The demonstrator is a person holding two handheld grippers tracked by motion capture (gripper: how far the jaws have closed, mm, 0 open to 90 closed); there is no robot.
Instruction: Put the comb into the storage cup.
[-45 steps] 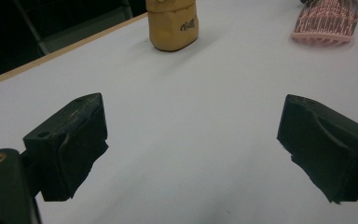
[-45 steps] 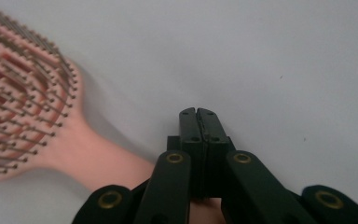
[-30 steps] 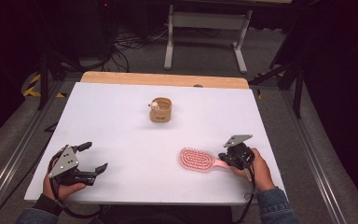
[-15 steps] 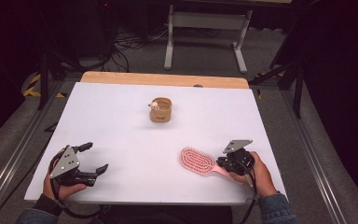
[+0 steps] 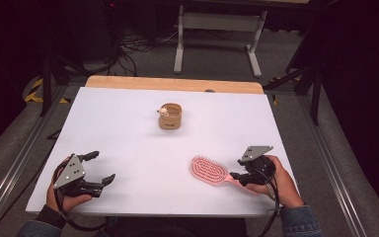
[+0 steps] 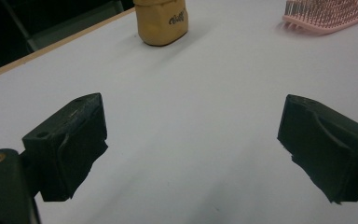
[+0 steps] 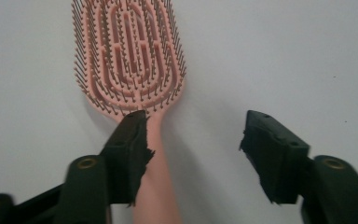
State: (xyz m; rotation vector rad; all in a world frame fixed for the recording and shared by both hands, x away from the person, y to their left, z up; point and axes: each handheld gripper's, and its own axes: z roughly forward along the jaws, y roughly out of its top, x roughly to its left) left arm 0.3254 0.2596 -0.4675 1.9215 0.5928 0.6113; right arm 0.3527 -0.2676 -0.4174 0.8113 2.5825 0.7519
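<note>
Big white table (image 5: 128, 128) first. The pink hairbrush (image 5: 209, 170) lies flat near its front right edge, bristles up. Right gripper (image 5: 240, 177) sits over the handle, jaws just been opening, handle between them, unclamped. Left gripper (image 5: 97, 169) rests front left, jaws wide apart, holding nothing.

surface: white table (image 5: 128, 128) | on it: pink hairbrush (image 5: 209, 170), near right; tan cup (image 5: 170, 117), centre-back
</note>
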